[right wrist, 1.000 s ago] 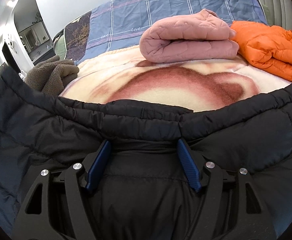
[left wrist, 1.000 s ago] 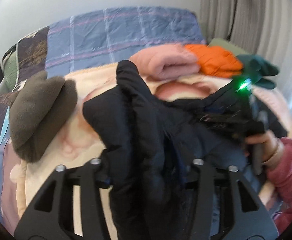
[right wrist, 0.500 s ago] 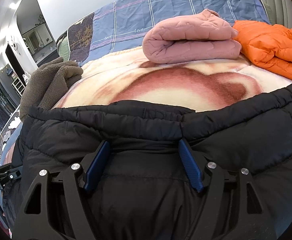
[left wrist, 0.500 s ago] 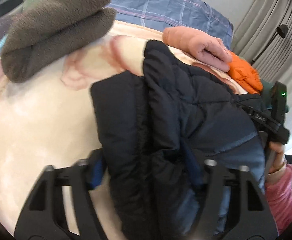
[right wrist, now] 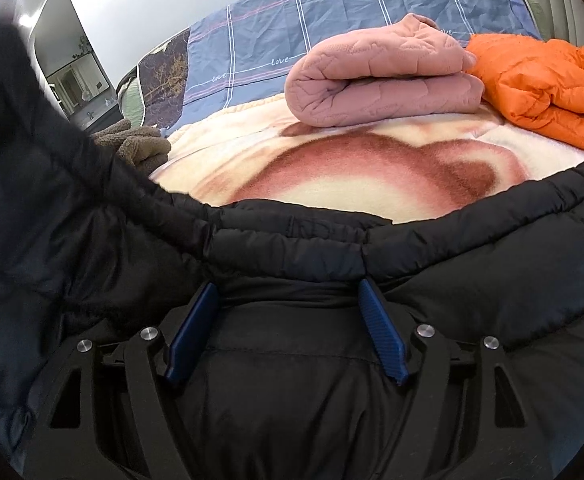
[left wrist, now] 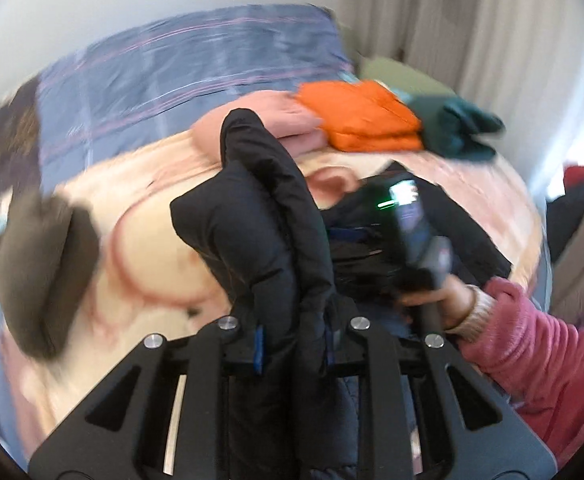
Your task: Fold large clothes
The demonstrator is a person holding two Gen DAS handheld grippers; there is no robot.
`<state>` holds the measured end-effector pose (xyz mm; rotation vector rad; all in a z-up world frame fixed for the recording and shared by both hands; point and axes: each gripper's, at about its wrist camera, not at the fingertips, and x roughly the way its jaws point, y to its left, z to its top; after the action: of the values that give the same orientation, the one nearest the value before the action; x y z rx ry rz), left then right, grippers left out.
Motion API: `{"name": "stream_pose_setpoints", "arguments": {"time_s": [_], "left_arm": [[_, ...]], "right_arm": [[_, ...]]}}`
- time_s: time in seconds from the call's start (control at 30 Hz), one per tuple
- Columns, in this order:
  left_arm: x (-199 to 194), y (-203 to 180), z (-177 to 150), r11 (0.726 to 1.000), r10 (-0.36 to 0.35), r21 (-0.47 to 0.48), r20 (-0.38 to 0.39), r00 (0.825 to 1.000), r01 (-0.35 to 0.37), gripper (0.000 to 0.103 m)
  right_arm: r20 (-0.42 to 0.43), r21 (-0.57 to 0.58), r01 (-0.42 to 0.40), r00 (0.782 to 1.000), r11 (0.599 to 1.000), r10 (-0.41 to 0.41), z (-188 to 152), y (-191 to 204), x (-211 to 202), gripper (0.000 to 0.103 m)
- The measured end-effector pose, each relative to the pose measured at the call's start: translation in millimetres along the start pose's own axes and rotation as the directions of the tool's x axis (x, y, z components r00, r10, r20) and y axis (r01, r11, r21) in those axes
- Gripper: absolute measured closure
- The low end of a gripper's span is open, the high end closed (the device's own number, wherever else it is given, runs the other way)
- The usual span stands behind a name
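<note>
Black puffy jacket looks soft, bulky, slippery; best gripped at hems. Left tool is closing on a bunched fold. Right tool stands apart, jacket between its pads, mid-bed.

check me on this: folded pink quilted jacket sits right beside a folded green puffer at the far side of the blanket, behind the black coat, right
Not quite: the puffer touching the folded pink jacket is orange, not green, as the right wrist view shows. They do sit at the blanket's far side, behind the black coat.
</note>
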<state>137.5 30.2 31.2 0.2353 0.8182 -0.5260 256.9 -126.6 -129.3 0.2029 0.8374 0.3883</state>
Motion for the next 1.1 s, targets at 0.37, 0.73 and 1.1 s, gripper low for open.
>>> {"name": "stream_pose_setpoints", "arguments": {"time_s": [0.37, 0.73, 1.1], "left_arm": [[37, -61, 82, 0.994, -0.092, -0.069, -0.053, 0.994, 0.088, 0.084], [38, -85, 82, 0.994, -0.089, -0.065, -0.035, 0.995, 0.087, 0.084], [85, -155, 95, 0.991, -0.136, 0.001, -0.064, 0.989, 0.137, 0.083]], "right_arm": [[0.041, 0.134, -0.153, 0.988, 0.979, 0.149, 5, -25, -10, 0.029], [-0.013, 0.110, -0.187, 0.982, 0.976, 0.190, -3, -54, -125, 0.057], [-0.127, 0.360, -0.348, 0.901, 0.866, 0.415, -53, -67, -64, 0.102]]}}
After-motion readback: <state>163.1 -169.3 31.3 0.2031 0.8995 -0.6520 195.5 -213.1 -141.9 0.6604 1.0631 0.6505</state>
